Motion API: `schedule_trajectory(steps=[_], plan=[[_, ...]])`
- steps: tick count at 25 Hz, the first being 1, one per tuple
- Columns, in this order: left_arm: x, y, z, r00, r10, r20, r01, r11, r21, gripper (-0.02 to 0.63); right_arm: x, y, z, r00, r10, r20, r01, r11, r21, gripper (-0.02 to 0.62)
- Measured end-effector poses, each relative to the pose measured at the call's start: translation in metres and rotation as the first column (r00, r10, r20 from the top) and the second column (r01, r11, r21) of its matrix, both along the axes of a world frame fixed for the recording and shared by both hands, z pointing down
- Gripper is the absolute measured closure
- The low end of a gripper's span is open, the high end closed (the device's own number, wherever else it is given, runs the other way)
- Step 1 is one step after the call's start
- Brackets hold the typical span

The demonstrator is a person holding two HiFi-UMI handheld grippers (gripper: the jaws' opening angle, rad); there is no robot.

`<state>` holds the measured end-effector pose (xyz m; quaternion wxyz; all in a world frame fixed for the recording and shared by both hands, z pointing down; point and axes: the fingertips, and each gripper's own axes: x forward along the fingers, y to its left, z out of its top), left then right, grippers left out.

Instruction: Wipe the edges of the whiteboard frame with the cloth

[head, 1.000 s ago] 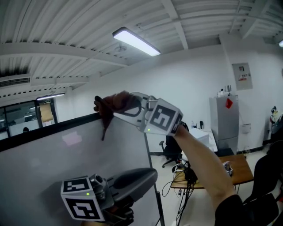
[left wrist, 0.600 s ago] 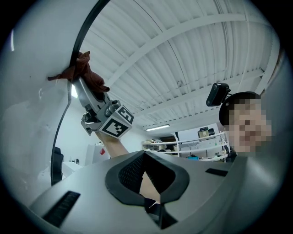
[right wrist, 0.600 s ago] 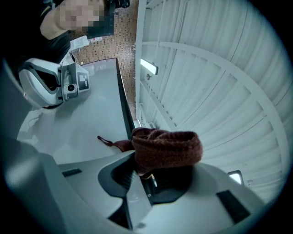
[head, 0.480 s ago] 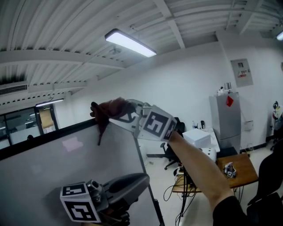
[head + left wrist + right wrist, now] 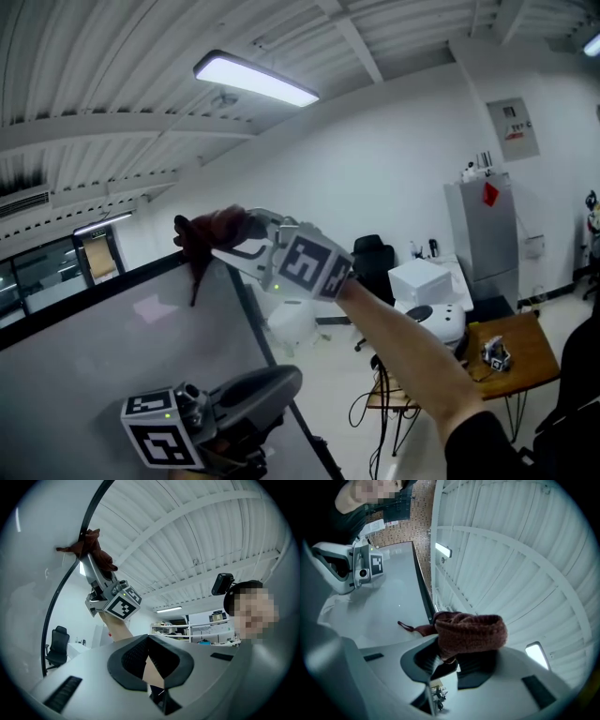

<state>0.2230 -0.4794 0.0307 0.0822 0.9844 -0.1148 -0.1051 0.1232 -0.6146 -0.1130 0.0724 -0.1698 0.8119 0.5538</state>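
Observation:
The whiteboard [image 5: 112, 375] fills the lower left of the head view, with a black frame [image 5: 103, 292] along its top and right edges. My right gripper [image 5: 217, 240] is raised to the top edge near the upper right corner and is shut on a dark red cloth [image 5: 200, 232] that drapes over the frame. In the right gripper view the cloth [image 5: 468, 631] bunches between the jaws beside the frame [image 5: 423, 592]. My left gripper [image 5: 286, 380] hangs low before the board, shut and empty. The left gripper view shows the cloth [image 5: 93, 550] on the frame [image 5: 60, 597].
Right of the board stand a wooden desk [image 5: 506, 352] with cables, white boxes [image 5: 427, 279], an office chair [image 5: 370, 255] and a grey cabinet [image 5: 486, 246] against the white wall. A ceiling light [image 5: 253, 80] hangs overhead.
The right gripper and cloth have shifted left and slightly down in the head view, staying on the top frame edge. The left gripper has barely moved.

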Motion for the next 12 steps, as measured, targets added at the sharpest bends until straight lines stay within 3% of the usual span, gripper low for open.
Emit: schedule_trajectory(steps=[3,7,12], plan=[[0.005,-0.018,0.002,1.0,-0.019,-0.001,0.019,1.0,-0.01,0.609,0.006,-0.007,-0.001,0.999,-0.044,0.03,0.045,0.999,-0.022,0.509],[0.006,-0.031,0.006,0.999,-0.043,0.001,0.043,0.999,-0.025,0.609,0.014,-0.015,0.0,0.984,-0.13,0.119,0.144,0.982,-0.121,0.509],[0.013,-0.039,0.009,0.998,-0.065,0.001,0.065,0.997,-0.039,0.609,0.03,-0.044,0.0,0.935,-0.211,0.287,0.305,0.89,-0.338,0.509]])
